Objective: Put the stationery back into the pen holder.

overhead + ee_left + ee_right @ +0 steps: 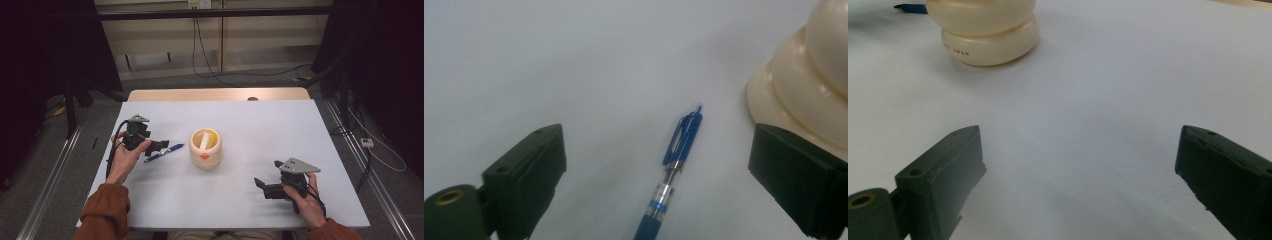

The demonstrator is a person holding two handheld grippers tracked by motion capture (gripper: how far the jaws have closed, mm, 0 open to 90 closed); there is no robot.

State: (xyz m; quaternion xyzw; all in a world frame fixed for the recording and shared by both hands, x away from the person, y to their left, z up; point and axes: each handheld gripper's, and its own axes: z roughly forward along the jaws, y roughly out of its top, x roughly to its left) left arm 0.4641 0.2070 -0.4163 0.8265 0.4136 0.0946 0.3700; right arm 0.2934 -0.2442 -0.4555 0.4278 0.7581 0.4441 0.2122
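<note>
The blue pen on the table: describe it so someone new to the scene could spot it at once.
On the pale table, find the cream ribbed pot near the middle. Just to its left lies the pen, flat, between the open jaws of the left gripper. It is the lone slim blue thing, with a clear barrel.

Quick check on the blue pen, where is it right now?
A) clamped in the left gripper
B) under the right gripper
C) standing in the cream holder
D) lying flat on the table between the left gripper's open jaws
D: in the left gripper view the blue pen lies flat on the table, with the left gripper open around it and neither jaw touching it; the cream holder stands beside it.
</note>
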